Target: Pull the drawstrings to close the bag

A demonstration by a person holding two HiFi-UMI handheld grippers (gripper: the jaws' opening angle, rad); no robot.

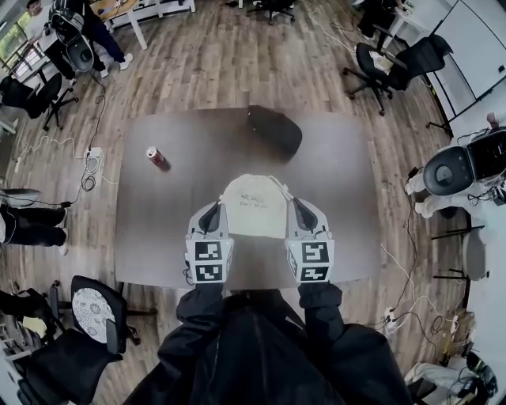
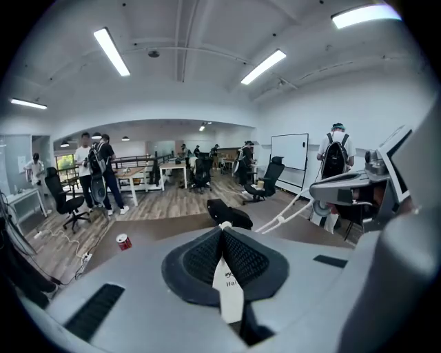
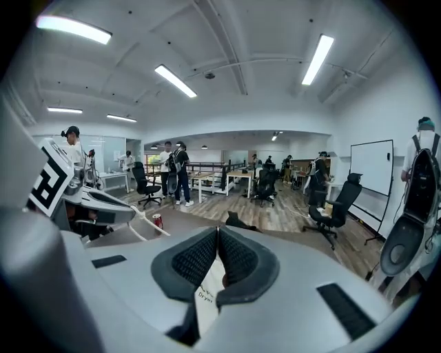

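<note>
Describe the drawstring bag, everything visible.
The drawstring bag is cream, soft cloth, rounded, with faint dark print on it. It lies flat on the brown table, near the front edge, between the left gripper and right gripper. A white drawstring loops off its far side toward the right gripper. Both grippers' jaws are together, apparently nipping a drawstring each. How far the mouth has closed can't be told.

Open office around me: wood-plank floor [image 1: 205,63] under my brown table [image 1: 150,237], black office chairs [image 1: 383,67] scattered, white desks [image 1: 150,12] beyond. Cables [image 1: 87,162] trail over the planks. White walls [image 2: 358,103], a whiteboard [image 2: 289,152], ceiling strip lights [image 2: 111,52] lit.
</note>
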